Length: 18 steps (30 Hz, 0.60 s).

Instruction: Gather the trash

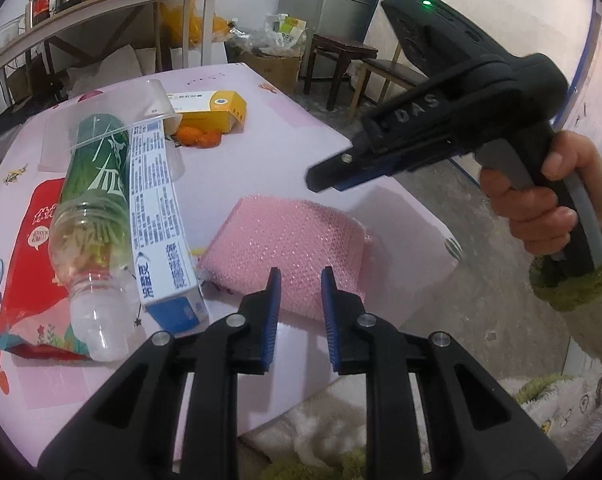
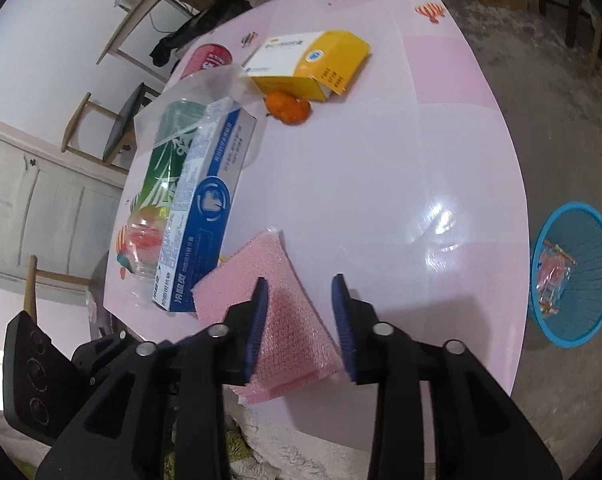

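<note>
On the pink table (image 2: 441, 128), your left gripper (image 1: 299, 312) hovers released over the pink bubble-wrap mailer (image 1: 289, 236); your right gripper (image 2: 299, 328) gapes above it too, the blue trash basket (image 2: 573, 276) far right.

Grey floor (image 2: 561, 128) — wooden stools (image 1: 343, 56)

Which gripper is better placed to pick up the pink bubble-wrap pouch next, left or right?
Probably the right gripper. Its open fingers already sit on either side of the pink bubble-wrap pouch, and the blue basket stands on its side. The left gripper is open but short of the pouch.
</note>
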{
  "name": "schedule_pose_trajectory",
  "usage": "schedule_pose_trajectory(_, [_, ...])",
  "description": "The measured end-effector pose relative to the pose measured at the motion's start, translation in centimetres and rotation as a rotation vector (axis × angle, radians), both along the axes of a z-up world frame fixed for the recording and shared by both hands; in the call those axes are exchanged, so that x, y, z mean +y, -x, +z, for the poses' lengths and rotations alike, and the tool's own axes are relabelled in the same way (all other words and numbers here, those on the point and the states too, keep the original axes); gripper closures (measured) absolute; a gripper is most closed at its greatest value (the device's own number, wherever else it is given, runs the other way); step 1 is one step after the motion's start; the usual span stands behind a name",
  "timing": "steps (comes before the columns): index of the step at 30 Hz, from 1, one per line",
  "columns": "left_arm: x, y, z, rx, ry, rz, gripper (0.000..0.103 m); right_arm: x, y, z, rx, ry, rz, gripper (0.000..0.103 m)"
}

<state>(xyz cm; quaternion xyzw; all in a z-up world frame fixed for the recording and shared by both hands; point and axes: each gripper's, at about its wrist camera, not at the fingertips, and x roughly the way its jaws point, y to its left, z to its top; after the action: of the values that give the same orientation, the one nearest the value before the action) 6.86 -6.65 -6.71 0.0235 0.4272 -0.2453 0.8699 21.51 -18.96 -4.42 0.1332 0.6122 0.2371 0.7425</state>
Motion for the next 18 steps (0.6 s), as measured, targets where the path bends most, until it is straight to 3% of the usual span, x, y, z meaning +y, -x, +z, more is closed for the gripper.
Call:
schedule_pose_trajectory(12, [-0.8, 0.9, -1.8, 0.077, -0.009, 0.007, 0.081, 0.7, 0.7, -2.1, 0.049, -0.071, -0.010, 0.063])
schedule_pose_trajectory(18, [-1.7, 0.3, -1.9, 0.061, -0.018, 0.000, 0.076, -1.2, 2.2, -2.3, 0.062, -0.124, -0.059, 0.063])
